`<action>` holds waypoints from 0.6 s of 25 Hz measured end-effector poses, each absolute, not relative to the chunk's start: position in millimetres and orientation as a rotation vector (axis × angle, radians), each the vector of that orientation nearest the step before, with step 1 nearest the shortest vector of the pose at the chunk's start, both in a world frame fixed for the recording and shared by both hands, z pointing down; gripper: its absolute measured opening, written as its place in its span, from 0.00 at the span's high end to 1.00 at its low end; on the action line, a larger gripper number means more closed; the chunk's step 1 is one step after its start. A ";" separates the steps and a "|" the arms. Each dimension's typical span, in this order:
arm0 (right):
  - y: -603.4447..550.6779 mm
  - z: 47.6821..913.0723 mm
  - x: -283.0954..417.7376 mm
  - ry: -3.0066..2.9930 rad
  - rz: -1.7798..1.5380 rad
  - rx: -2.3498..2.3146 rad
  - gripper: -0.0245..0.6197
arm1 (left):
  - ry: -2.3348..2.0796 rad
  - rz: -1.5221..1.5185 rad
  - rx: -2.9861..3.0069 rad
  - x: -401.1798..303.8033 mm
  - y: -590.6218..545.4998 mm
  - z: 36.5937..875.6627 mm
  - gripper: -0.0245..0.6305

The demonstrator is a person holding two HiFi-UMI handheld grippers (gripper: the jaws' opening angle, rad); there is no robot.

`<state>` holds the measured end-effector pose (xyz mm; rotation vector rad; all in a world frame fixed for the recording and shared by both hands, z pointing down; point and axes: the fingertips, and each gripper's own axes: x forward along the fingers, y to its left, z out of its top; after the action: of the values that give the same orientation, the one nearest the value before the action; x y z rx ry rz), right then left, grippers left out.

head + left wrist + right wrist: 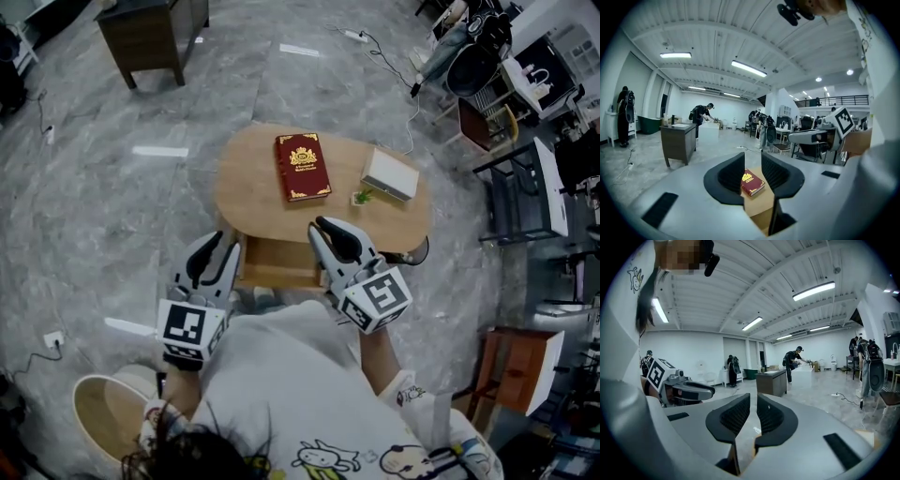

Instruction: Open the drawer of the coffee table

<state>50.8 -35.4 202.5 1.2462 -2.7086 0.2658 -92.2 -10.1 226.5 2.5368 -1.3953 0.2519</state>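
Left gripper (pixel 753 161) hovers half open, empty; right gripper (pixel 753 401) shows only a slit, empty too. Just beyond, the drawer (pixel 274 265) juts from the near edge of the coffee table (pixel 246 192). Lowering either gripper carelessly could, I judge, bump it shut.

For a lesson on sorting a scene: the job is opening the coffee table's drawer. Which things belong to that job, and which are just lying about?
Belongs to the job:
coffee table
drawer, apparently pulled out
left gripper
right gripper

Just lying about:
red book
white box
small green sprig
dark side table
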 end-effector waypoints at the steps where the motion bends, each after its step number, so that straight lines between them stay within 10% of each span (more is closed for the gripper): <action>1: -34.3 202.1 51.0 -2.712 0.260 1.253 0.91 | -1.404 0.246 2.532 -93.0 -8.6 227.2 0.80; 15: -12.2 211.0 60.1 -2.673 0.299 1.265 0.96 | -1.494 0.191 2.476 -102.1 0.4 218.5 0.95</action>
<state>60.1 -12.2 211.0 1.2650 -2.6734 0.2986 -102.1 0.4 218.5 2.4760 -1.4940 0.1907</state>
